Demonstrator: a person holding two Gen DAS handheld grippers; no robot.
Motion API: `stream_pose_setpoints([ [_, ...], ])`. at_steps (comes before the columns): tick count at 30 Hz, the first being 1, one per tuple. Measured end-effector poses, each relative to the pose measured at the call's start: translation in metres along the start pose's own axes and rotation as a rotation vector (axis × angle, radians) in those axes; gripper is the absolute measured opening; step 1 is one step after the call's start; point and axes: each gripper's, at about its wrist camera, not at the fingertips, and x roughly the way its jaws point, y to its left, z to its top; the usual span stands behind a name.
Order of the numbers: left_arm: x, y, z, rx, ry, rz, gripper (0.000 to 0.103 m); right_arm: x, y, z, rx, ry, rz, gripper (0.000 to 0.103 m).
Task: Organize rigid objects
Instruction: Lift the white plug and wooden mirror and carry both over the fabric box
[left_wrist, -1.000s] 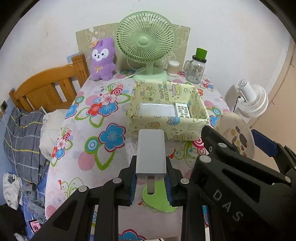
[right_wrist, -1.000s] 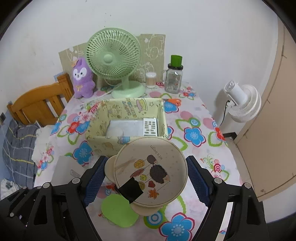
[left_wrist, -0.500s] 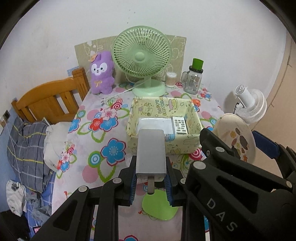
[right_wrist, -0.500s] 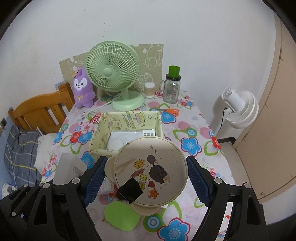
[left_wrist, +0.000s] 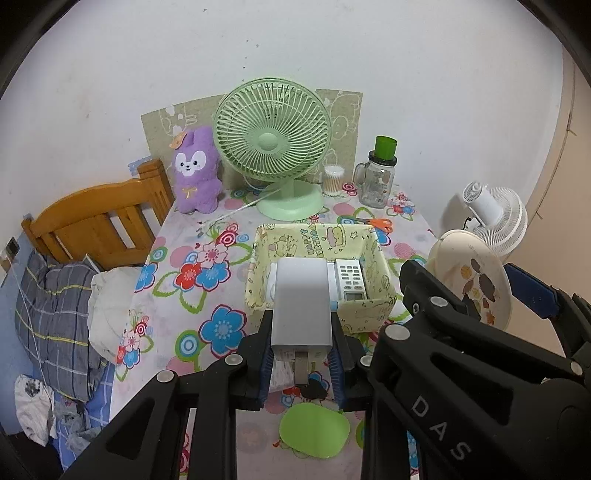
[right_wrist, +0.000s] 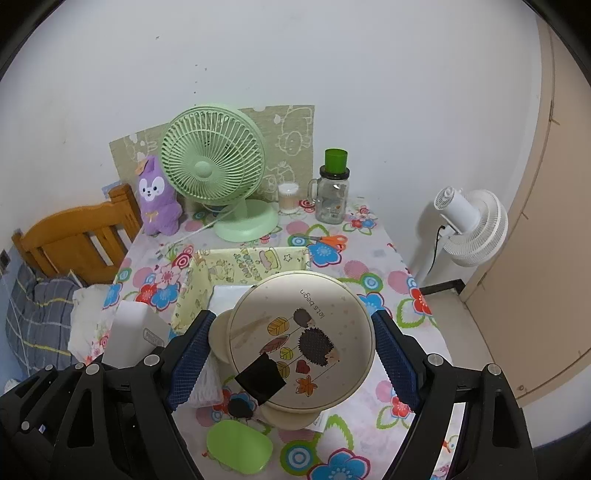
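White wall backs a worktop (left_wrist: 177, 295) covered in a bright flower-print cloth, and both claws hang above its near end. Closest in, the left claw (left_wrist: 301, 354) is clamped tight on a flat grey box (left_wrist: 301, 302), its blue pads pressing the box's two long sides so that the box points away toward the yellow storage box (left_wrist: 380, 306). To its right, the right claw (right_wrist: 291, 350) stands wide, its blue pads set against the edges of a round cream mirror (right_wrist: 299, 339) printed with a hedgehog and leaves (a black patch sits on its lower face), and the mirror is lifted clear of the cloth on its stand. Below both claws a lime-green oval (right_wrist: 238, 446) lies flat on the worktop. Just beyond the grey box, the yellow storage box sits open-topped in the middle of the worktop, holding a white remote (left_wrist: 351, 278) against its right wall and a pale flat item beside it. Orange-handled scissors (right_wrist: 327, 240) lie behind the box. Along the wall stand a purple plush toy (left_wrist: 195, 170), a green desk fan (left_wrist: 273, 144), a small jar of cotton swabs (left_wrist: 333, 180) and a glass mug with a green lid (left_wrist: 380, 177). A wooden bed frame (left_wrist: 96, 225) is at the left, a white floor fan (right_wrist: 469, 225) at the right.
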Motion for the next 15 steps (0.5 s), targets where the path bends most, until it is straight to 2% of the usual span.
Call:
stream_pose_setpoints([
  [15, 0.026, -0.005, 0.022, 0.010, 0.016, -0.002, 0.026, 0.030, -0.005, 0.018, 0.031, 0.036, 0.006, 0.086],
])
